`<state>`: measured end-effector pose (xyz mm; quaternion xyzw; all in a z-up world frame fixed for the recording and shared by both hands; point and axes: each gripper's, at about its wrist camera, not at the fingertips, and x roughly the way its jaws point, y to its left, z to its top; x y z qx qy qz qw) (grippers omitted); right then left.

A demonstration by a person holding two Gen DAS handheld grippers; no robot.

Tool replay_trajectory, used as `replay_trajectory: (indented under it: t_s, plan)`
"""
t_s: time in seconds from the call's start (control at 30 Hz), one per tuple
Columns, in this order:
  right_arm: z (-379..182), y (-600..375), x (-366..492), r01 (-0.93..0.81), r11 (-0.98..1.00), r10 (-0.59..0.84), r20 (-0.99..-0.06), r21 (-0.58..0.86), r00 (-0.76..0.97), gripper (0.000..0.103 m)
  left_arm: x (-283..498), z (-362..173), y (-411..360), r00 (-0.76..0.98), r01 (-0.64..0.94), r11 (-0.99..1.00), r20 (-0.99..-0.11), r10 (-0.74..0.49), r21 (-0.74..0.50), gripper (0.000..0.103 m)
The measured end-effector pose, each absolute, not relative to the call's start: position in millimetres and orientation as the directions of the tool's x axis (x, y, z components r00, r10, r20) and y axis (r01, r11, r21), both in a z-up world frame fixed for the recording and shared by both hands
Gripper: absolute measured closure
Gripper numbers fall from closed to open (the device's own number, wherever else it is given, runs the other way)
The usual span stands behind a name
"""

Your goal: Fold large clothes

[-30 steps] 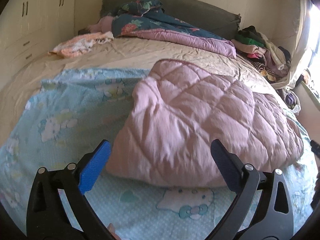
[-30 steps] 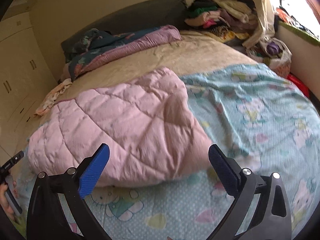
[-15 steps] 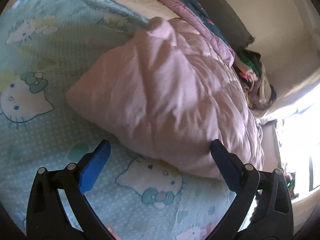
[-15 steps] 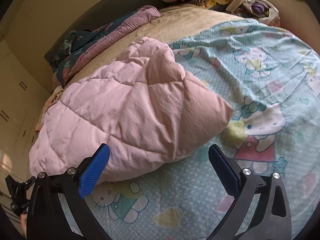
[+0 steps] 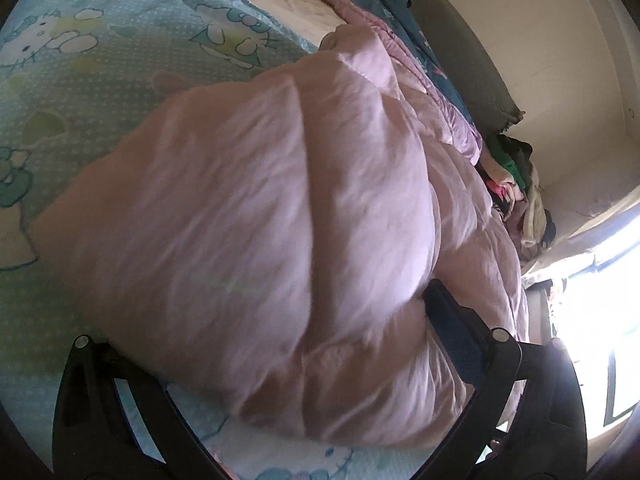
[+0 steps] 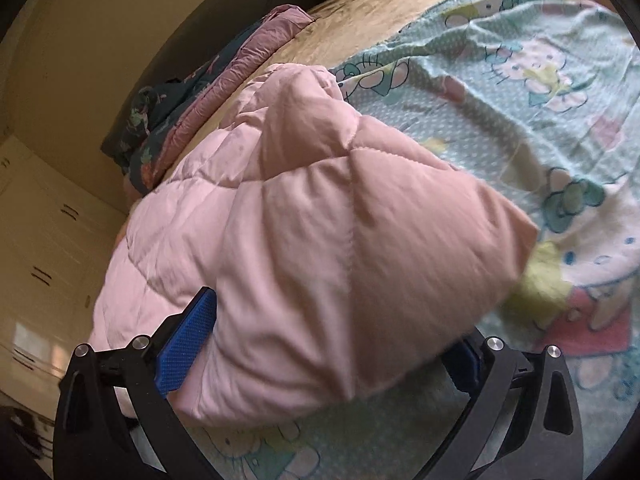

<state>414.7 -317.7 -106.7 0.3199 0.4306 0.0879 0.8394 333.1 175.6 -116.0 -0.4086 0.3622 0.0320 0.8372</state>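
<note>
Pink quilted jacket (image 6: 320, 260), frame centre: soft, puffy, light, slippery. Both grippers (image 5: 276, 360) (image 6: 324, 360) spread wide, straddling its near edge; pinch there.

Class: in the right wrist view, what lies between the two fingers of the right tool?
The near edge of the folded pink quilted garment fills the gap of the right tool, resting on the cartoon-print sheet.

Left gripper (image 5: 276, 352) and right gripper (image 6: 324, 344) both tilted, jaws spread wide apart.
</note>
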Motion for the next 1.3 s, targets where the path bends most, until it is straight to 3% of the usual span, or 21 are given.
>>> replay_trajectory:
  t_s: [0.13, 0.23, 0.37, 0.47, 0.57, 0.97, 1.3]
  plan:
    - [-109, -316, 422, 0.108, 0.780, 0.425, -0.648, 0.617, 0.632, 0.005, 339, -117, 172, 0.747, -0.336, 0.678, -0.623, -0.231, -0.654, 0.008]
    - [-109, -314, 423, 0.083, 0.772, 0.445, -0.628, 0.630, 0.639, 0.022, 340, -114, 170, 0.750, -0.321, 0.697, -0.621, -0.226, -0.641, 0.011]
    - [-96, -305, 419, 0.008, 0.803, 0.445, -0.608, 0.596, 0.658, 0.045, 339, -102, 161, 0.765, -0.281, 0.749, -0.611, -0.203, -0.600, 0.031]
    - [-82, -295, 415, -0.038, 0.849, 0.410, -0.612, 0.527, 0.676, 0.055, 339, -89, 154, 0.770, -0.248, 0.799, -0.612, -0.180, -0.548, 0.053]
    - [-66, -282, 411, -0.081, 0.896, 0.366, -0.622, 0.436, 0.692, 0.062, 340, -79, 154, 0.770, -0.231, 0.828, -0.617, -0.165, -0.511, 0.060]
    - [-5, -242, 393, -0.214, 0.959, 0.283, -0.615, 0.185, 0.736, 0.070, 329, -35, 144, 0.782, -0.195, 0.884, -0.611, -0.121, -0.425, 0.069]
    - [31, -236, 367, -0.269, 0.955, 0.290, -0.602, 0.127, 0.744, 0.071, 299, -5, 138, 0.792, -0.164, 0.904, -0.599, -0.117, -0.394, 0.069]
